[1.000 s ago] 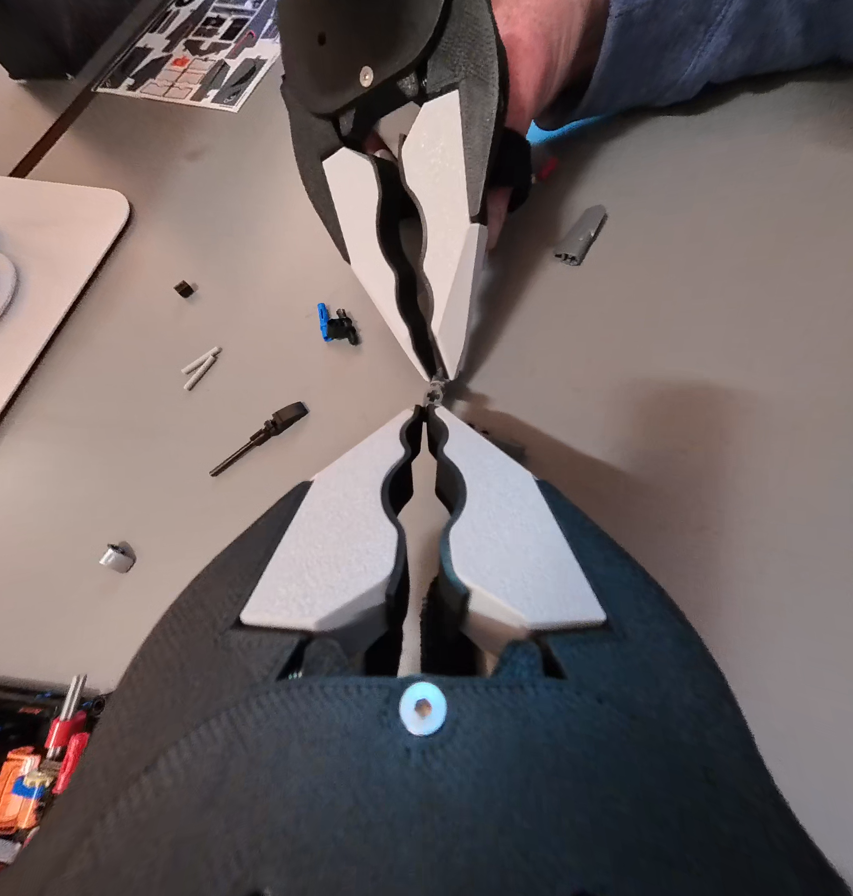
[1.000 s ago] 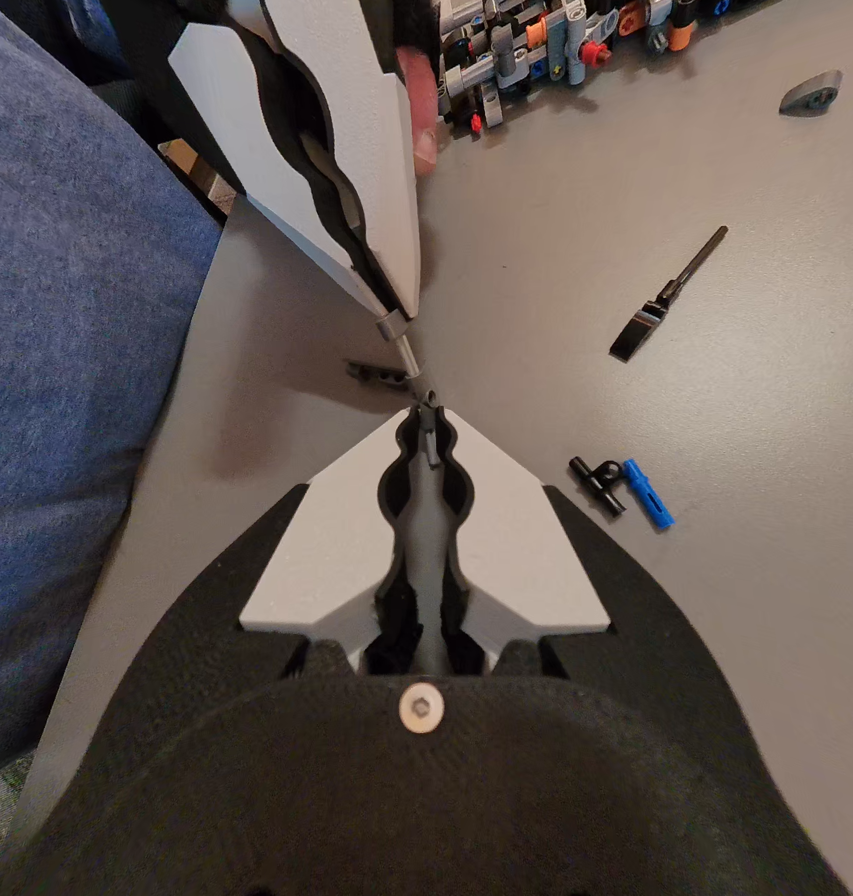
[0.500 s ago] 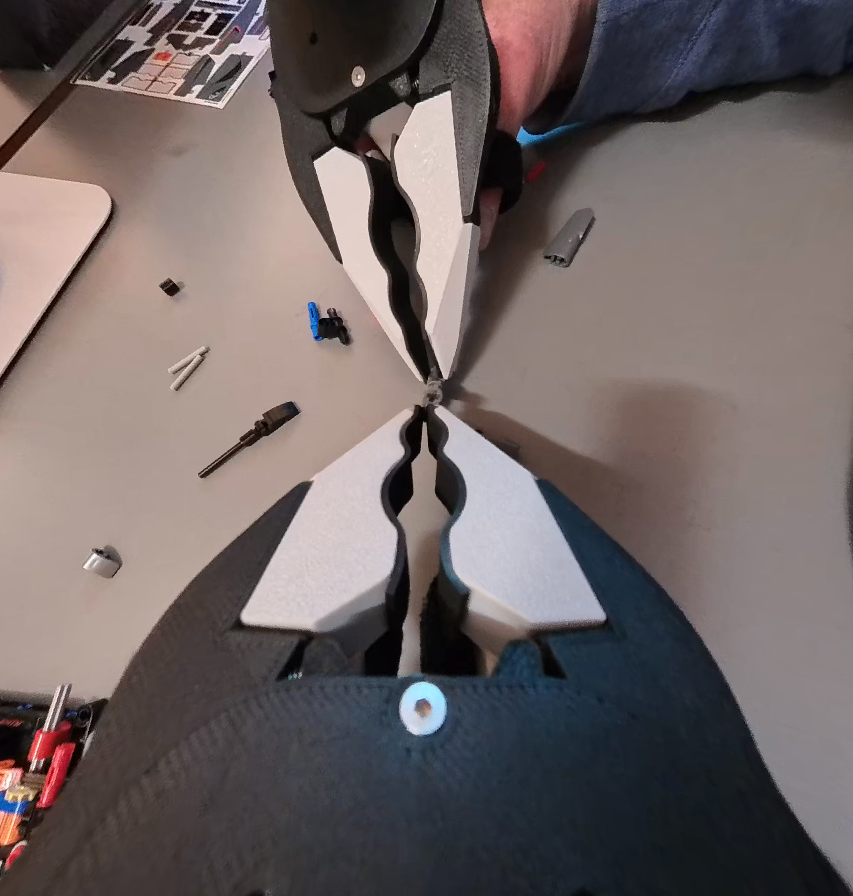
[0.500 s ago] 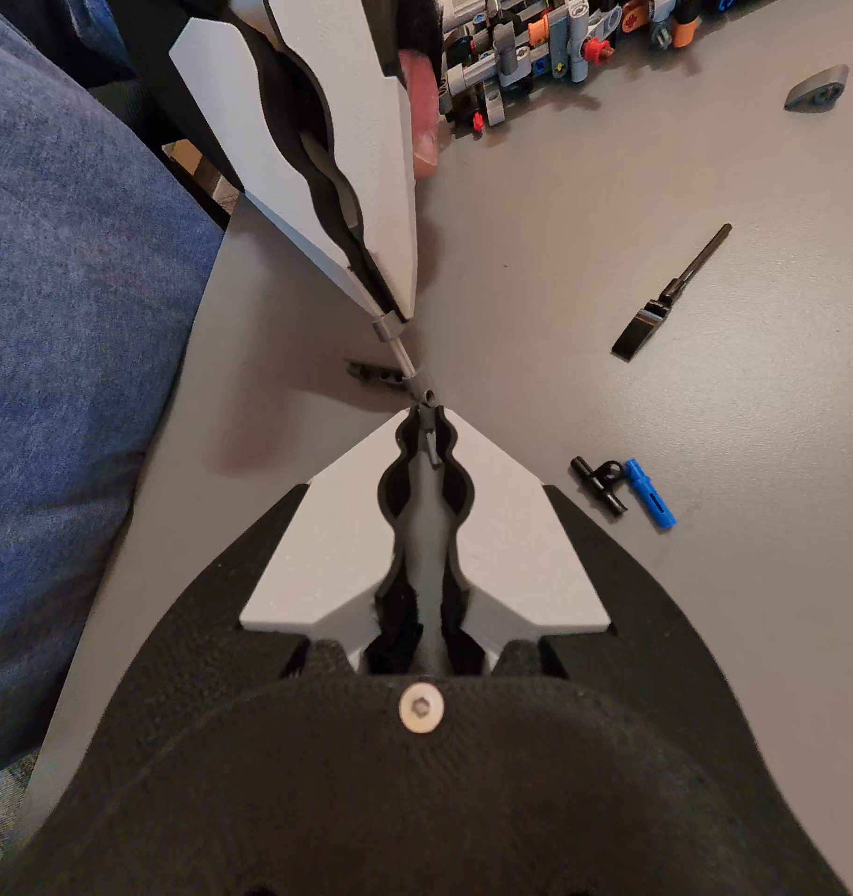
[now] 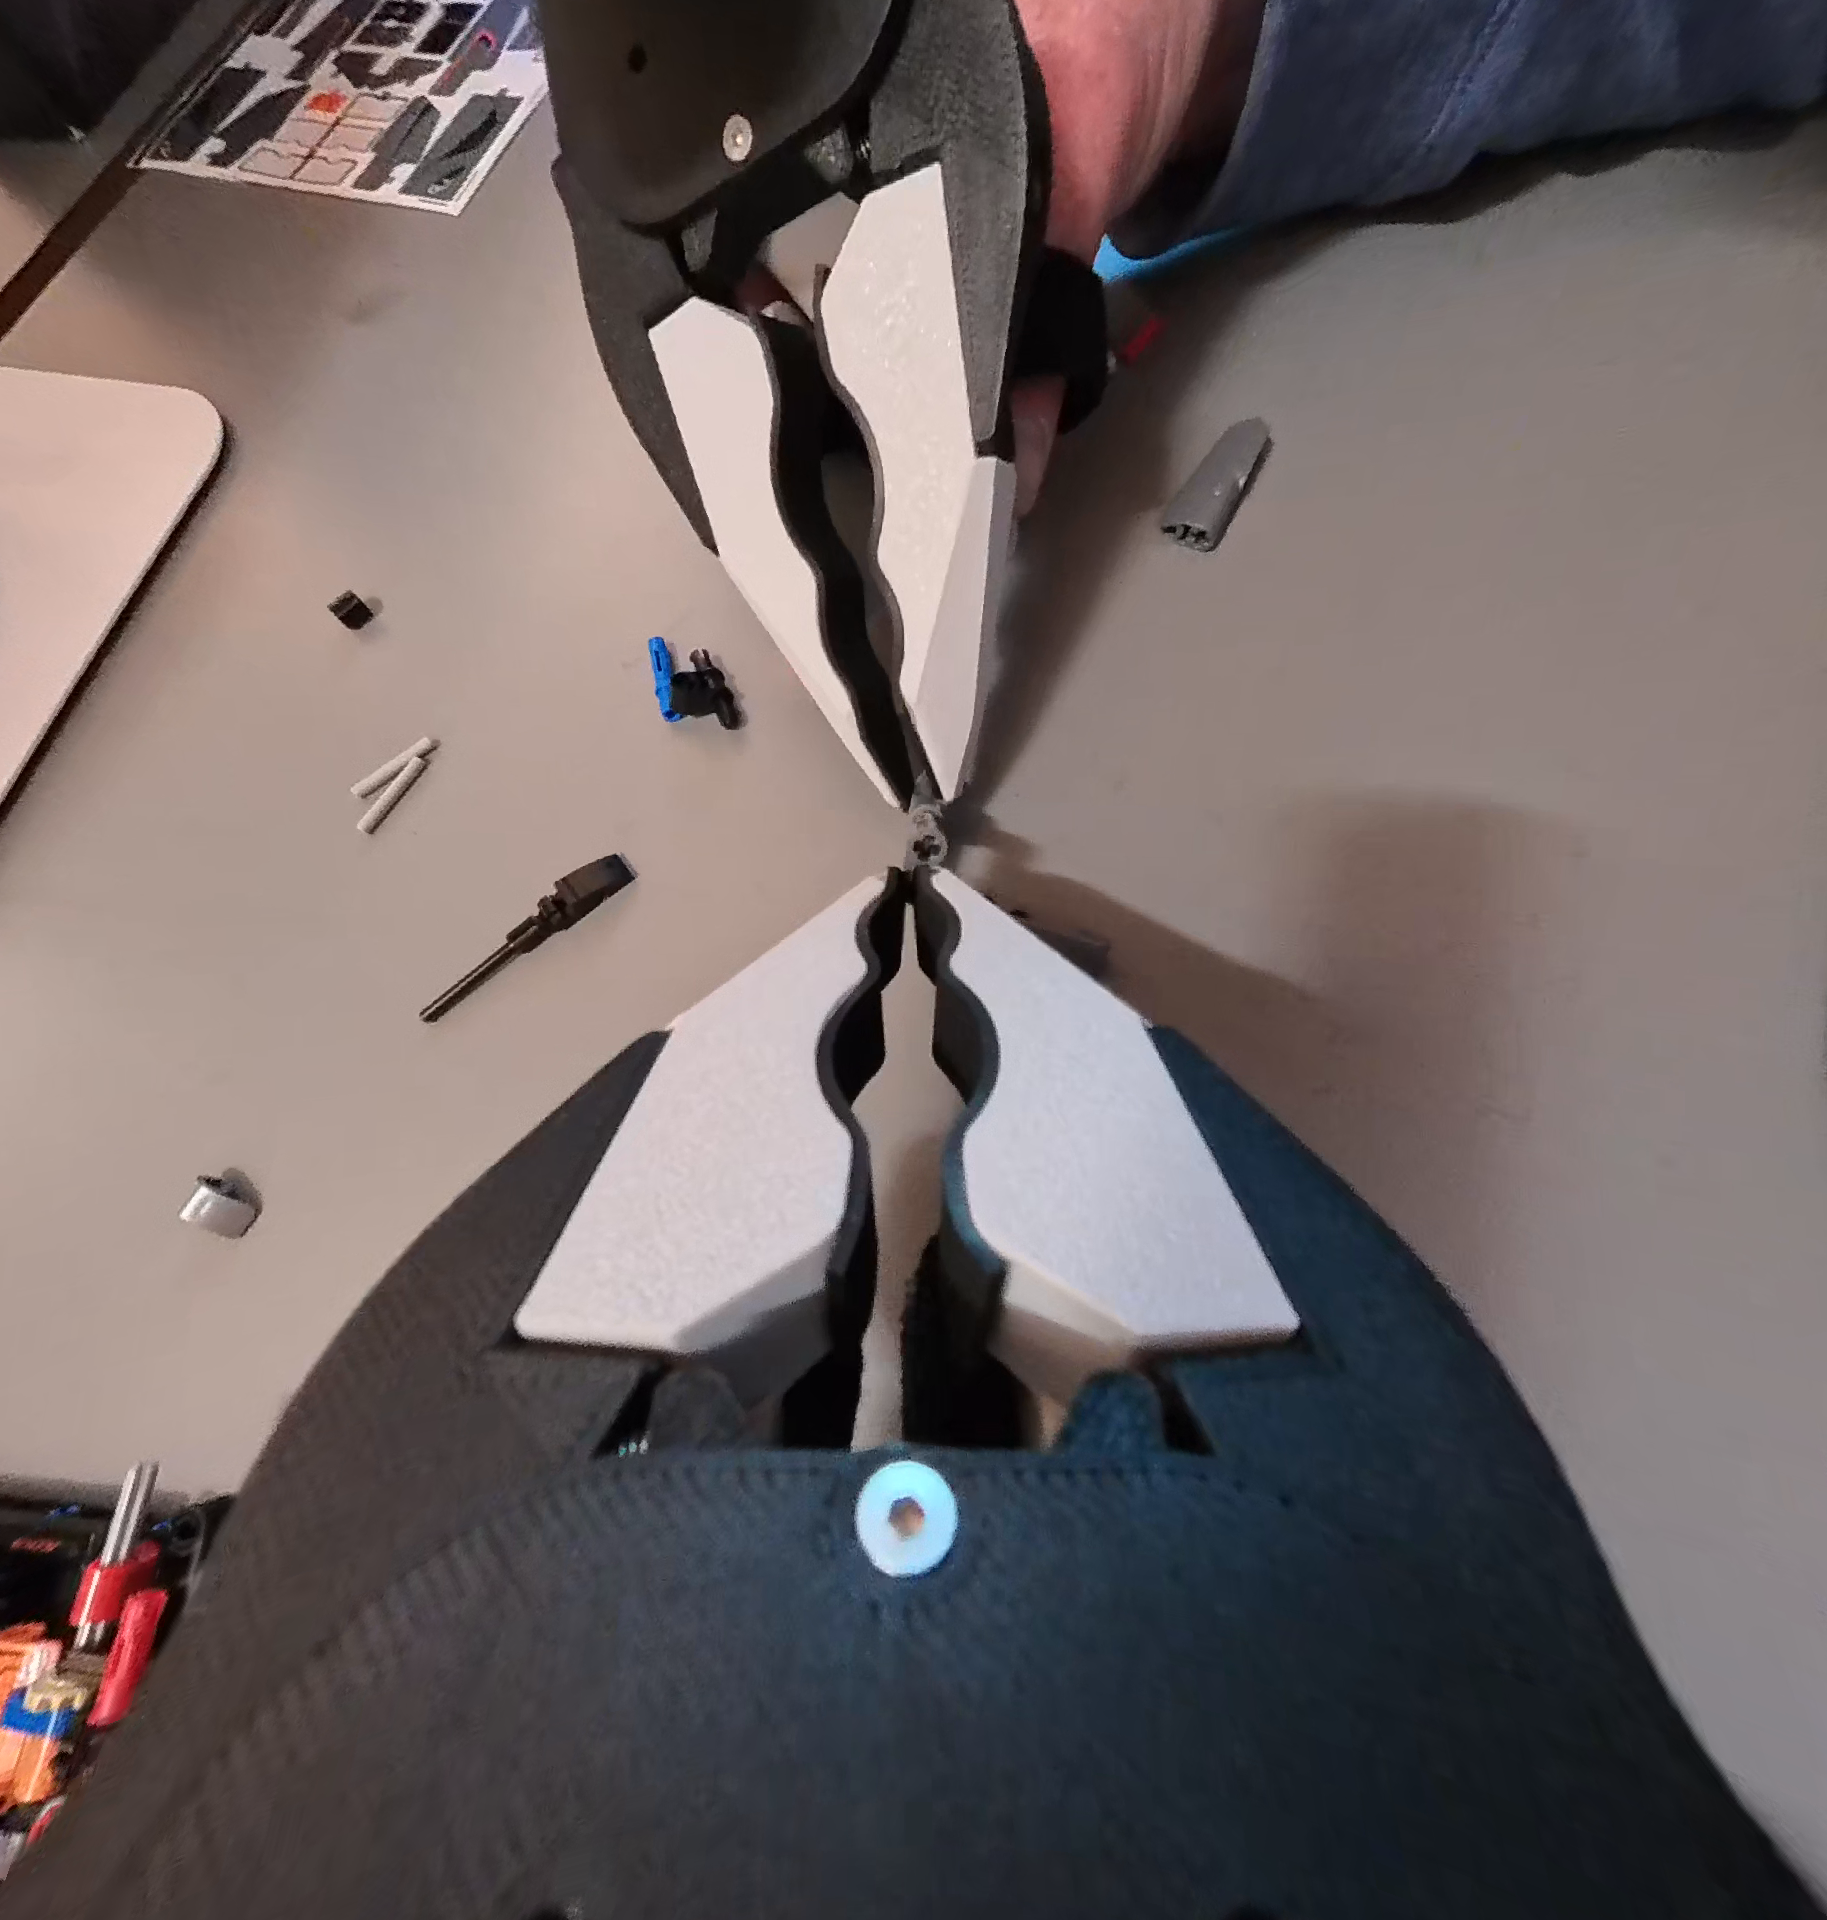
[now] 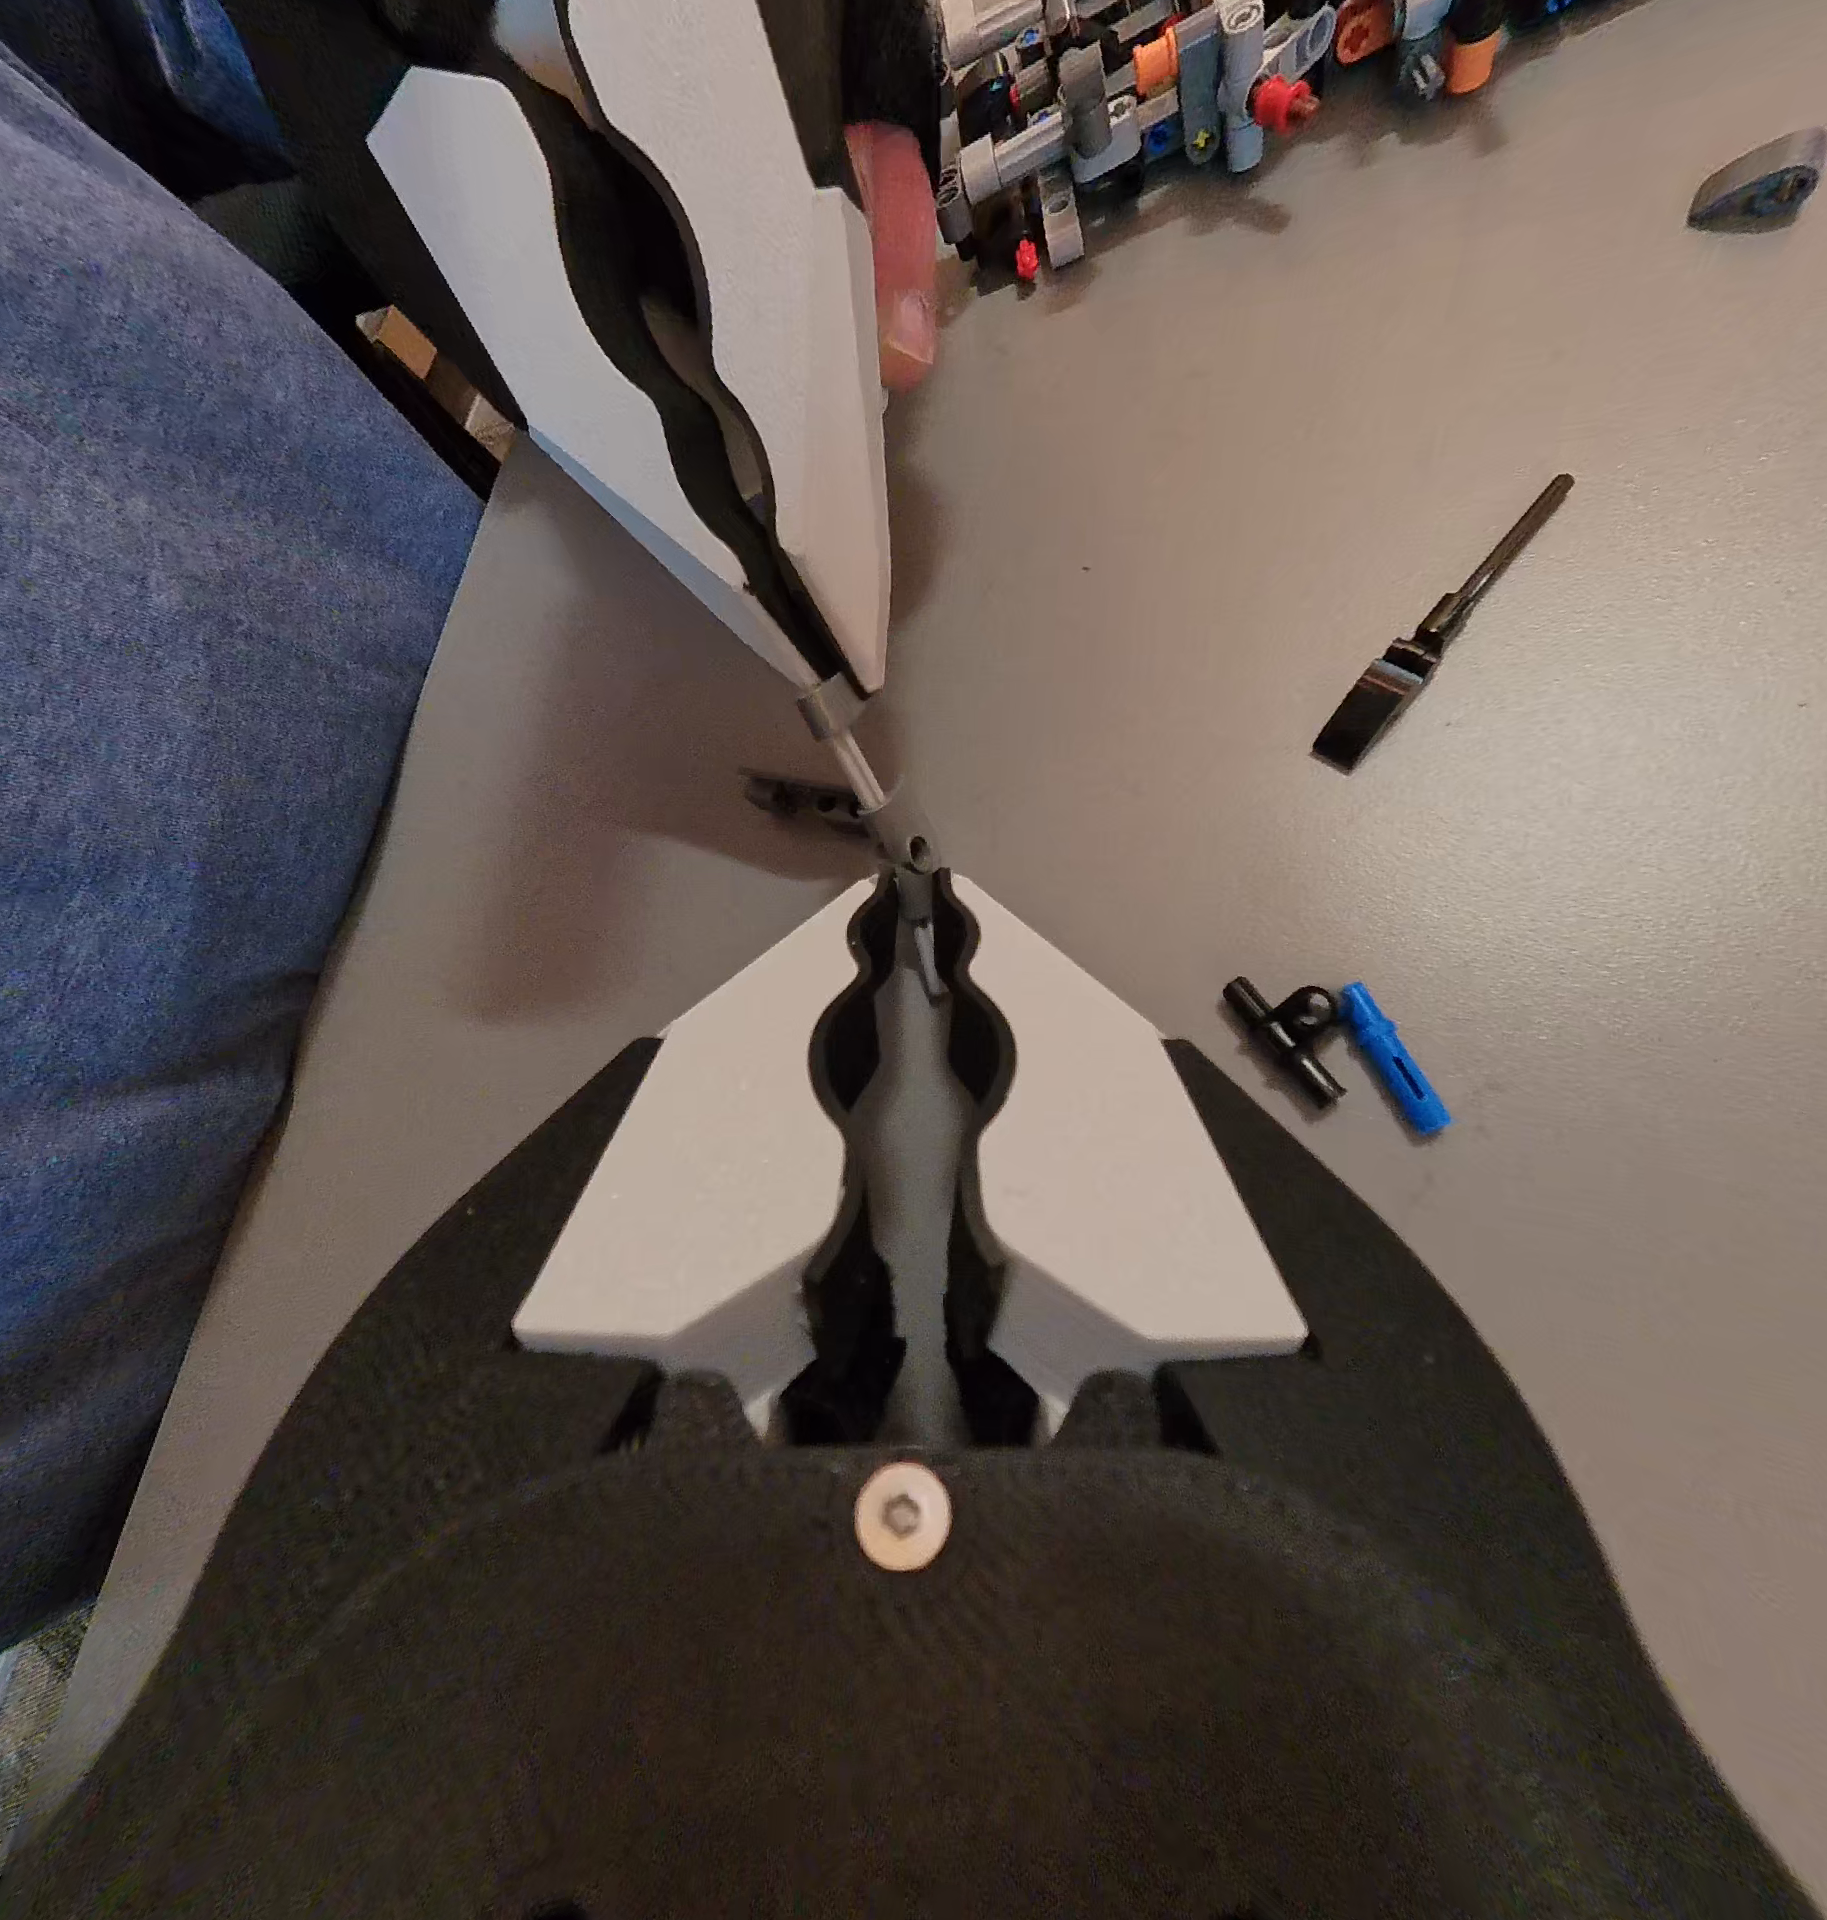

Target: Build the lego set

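Observation:
My left gripper (image 5: 909,883) is shut on a thin grey axle that carries a small grey bush. In the right wrist view it (image 6: 836,691) comes down from the top, with the bush (image 6: 829,715) at its tips and the axle (image 6: 862,774) sticking out. My right gripper (image 6: 909,883) is shut on a small dark grey connector (image 6: 914,847). The axle's end meets this connector. In the left wrist view the right gripper (image 5: 924,800) comes from above, tip to tip with the left, and the axle's cross-shaped end (image 5: 928,844) shows between them. Both are just above the grey table (image 5: 1408,935).
Loose parts lie on the table: a black axle piece (image 5: 535,930), a blue pin with a black connector (image 5: 685,686), two light grey pins (image 5: 395,781), and grey curved pieces (image 5: 1215,483) (image 5: 221,1205). The part-built model (image 6: 1148,114) stands beyond. A dark part (image 6: 795,795) lies under the grippers. My left and right fingertips are right by each other. About 9 centimetres separates my right fingertips from the black axle piece (image 5: 535,930). My right wrist view (image 6: 1439,639) looks at it from another angle.
Less of the axle shows between the bush and the connector than a second ago. Both grippers stay shut and have shifted only slightly.

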Available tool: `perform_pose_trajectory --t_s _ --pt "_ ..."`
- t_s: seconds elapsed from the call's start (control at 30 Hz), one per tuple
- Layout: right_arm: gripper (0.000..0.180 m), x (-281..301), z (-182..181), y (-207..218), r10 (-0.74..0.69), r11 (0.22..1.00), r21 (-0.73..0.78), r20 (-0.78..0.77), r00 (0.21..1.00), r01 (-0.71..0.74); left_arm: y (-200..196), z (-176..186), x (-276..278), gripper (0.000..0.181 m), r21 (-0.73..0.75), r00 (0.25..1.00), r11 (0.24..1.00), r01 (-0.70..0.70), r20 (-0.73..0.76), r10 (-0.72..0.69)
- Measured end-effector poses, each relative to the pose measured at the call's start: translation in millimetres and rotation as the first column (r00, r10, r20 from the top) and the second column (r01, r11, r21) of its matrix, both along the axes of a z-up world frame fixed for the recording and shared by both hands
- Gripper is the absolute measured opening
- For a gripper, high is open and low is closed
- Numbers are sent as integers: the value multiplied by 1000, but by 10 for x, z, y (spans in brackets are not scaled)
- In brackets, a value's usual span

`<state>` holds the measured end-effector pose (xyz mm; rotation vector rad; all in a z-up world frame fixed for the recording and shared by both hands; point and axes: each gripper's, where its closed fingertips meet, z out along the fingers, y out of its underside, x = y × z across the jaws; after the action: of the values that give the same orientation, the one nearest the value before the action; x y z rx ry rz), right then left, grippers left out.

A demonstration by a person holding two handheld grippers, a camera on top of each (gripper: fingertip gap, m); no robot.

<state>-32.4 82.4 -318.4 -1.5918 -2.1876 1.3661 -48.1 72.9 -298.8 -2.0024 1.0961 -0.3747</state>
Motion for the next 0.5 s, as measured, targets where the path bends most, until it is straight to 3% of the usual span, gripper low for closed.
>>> perform_pose_trajectory --t_s 0.37,0.5 --pt "5 -1 -1 1 -2 1000 7 -4 1000 2 22 0 -11 0 -22 997 1000 3 -79 -5" --pt "5 0 -1 -4 1 1000 11 -6 1000 -1 5 -3 -10 0 -98 988 995 33 -144 -47"
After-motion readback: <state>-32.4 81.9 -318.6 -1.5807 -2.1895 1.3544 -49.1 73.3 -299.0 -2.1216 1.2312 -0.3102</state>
